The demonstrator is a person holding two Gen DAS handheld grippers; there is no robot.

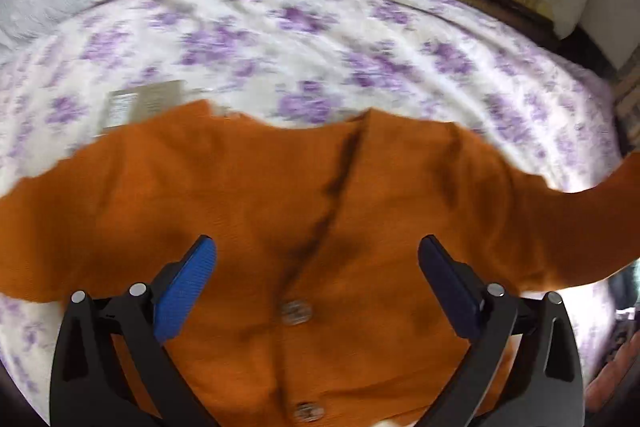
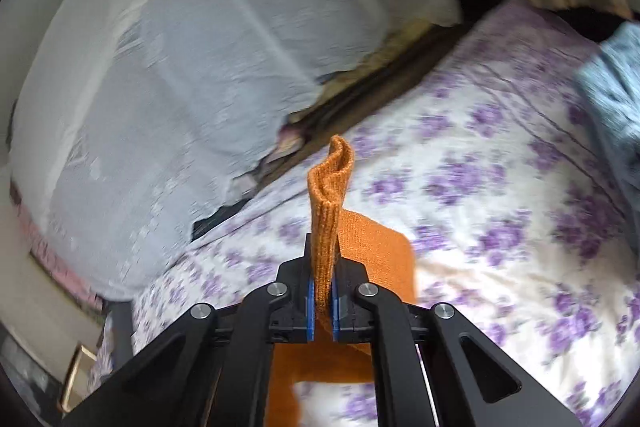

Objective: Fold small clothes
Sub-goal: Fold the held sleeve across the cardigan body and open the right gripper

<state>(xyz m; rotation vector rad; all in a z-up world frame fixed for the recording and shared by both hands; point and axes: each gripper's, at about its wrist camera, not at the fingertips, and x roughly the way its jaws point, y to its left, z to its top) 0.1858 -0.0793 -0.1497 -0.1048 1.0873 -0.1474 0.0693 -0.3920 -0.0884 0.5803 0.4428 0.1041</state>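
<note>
Purple-flowered bedding is covering the bed that I am working over, and a white lace cloth is draped over the bulky shape behind its far edge. From my right wrist camera I am also seeing a grey-blue garment lying near the right side of the bed, well apart from the work.

I am looking down through the left wrist camera at the orange cardigan, which is lying spread on the bedding with its front facing up. Its dark closing line is running down the middle, and two buttons are showing on that line. A small printed tag is lying on the sheet just beside the cardigan's upper left edge; I cannot read it.

My left gripper is hanging above the cardigan with its jaws standing wide, nothing between the blue pads; whether they are touching the knit I cannot tell.

My right gripper is clamping a ribbed orange cuff of the same cardigan, jaws pressed narrow on the fabric. The cuff is standing up out of the jaws and curling at its tip, while the sleeve is trailing down below the gripper toward the bed. In the left view that sleeve is stretching off to the right edge.
</note>
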